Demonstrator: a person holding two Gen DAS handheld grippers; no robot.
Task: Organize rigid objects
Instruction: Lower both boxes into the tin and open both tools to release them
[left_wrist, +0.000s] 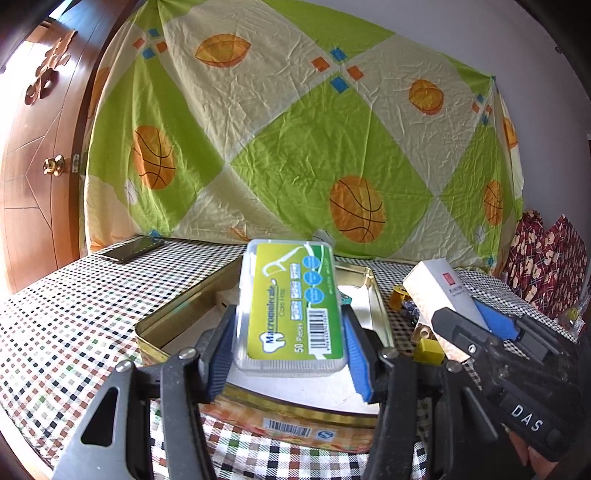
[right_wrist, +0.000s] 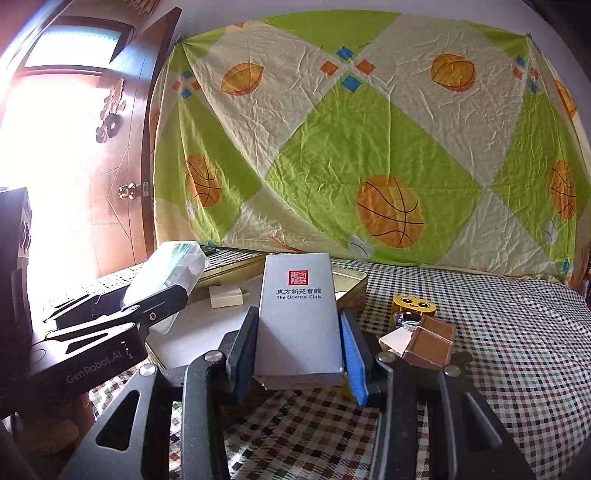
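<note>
My left gripper (left_wrist: 290, 328) is shut on a clear floss-pick box with a green label (left_wrist: 291, 306) and holds it above the open gold tin (left_wrist: 173, 317). The floss box also shows in the right wrist view (right_wrist: 166, 280). My right gripper (right_wrist: 299, 347) is shut on a grey "The Oriental Club" box (right_wrist: 299, 314), held just right of the tin (right_wrist: 351, 280). That grey box shows in the left wrist view (left_wrist: 439, 291). A small white block (right_wrist: 225, 295) lies inside the tin.
On the checked tablecloth right of the tin lie a yellow smiley-face box (right_wrist: 413, 304), a brown and white cube (right_wrist: 428, 343) and a small yellow block (left_wrist: 428, 350). A phone (left_wrist: 133, 249) lies at the back left. A patterned sheet hangs behind; a wooden door stands left.
</note>
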